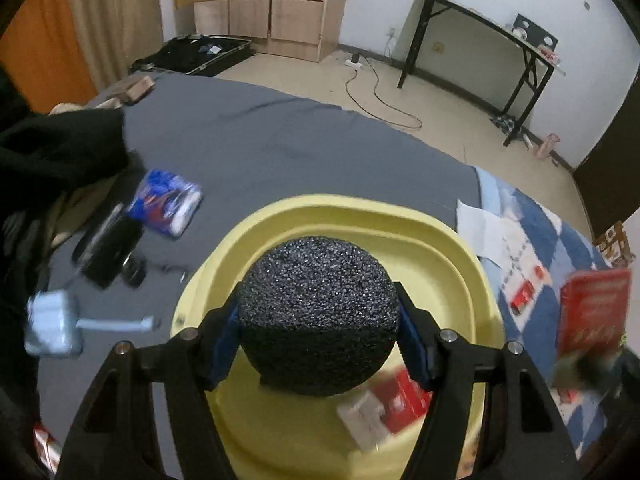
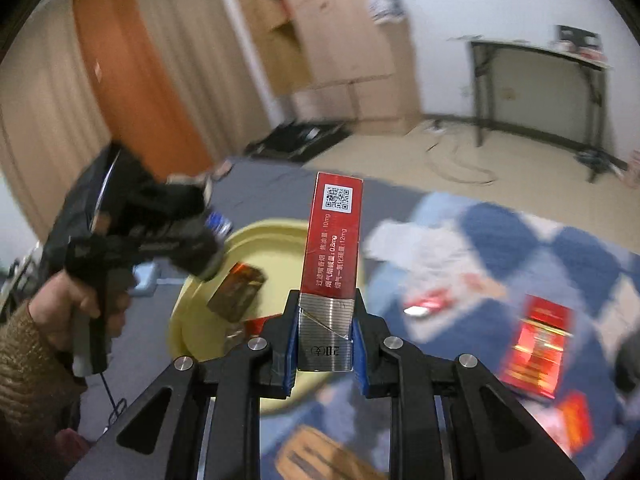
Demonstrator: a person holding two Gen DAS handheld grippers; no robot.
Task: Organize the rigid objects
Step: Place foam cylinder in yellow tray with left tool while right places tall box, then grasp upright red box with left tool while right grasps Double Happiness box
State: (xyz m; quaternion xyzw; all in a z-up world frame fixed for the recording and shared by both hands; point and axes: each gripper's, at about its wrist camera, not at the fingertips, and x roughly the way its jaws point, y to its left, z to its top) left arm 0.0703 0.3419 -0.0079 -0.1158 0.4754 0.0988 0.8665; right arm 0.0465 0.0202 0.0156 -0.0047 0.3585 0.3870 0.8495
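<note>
Two loads: each gripper carries one rigid thing toward the shallow pale-yellow plastic tray (image 1: 472,276).
Ball: the round black speckled foam ball (image 1: 320,316) sits directly over the yellow tray's inner floor, between the fingers of the left gripper (image 1: 320,340).
Left jaws: spread wide and clenched on the ball, blue pads pressing its two sides.
Carton: the tall red-and-silver cigarette box (image 2: 332,264) stands on end, long axis running straight out along the fingers, silver end in the grip and red end away.
Right jaws: the right gripper (image 2: 325,344) is narrowed onto the carton's silver end, grasping it.
Key relation: from the right wrist view the yellow tray lies ahead and to the left of the carton, whose far end overlaps the tray's right rim; I judge the left gripper the nearer to a drop.
In the tray: a red-and-white flat pack (image 1: 384,408) lies under the ball, toward the tray's near right side.
Beside the tray: a blue-and-white checked cloth (image 1: 540,216) to its right, grey sheet (image 1: 280,140) to its left.
</note>
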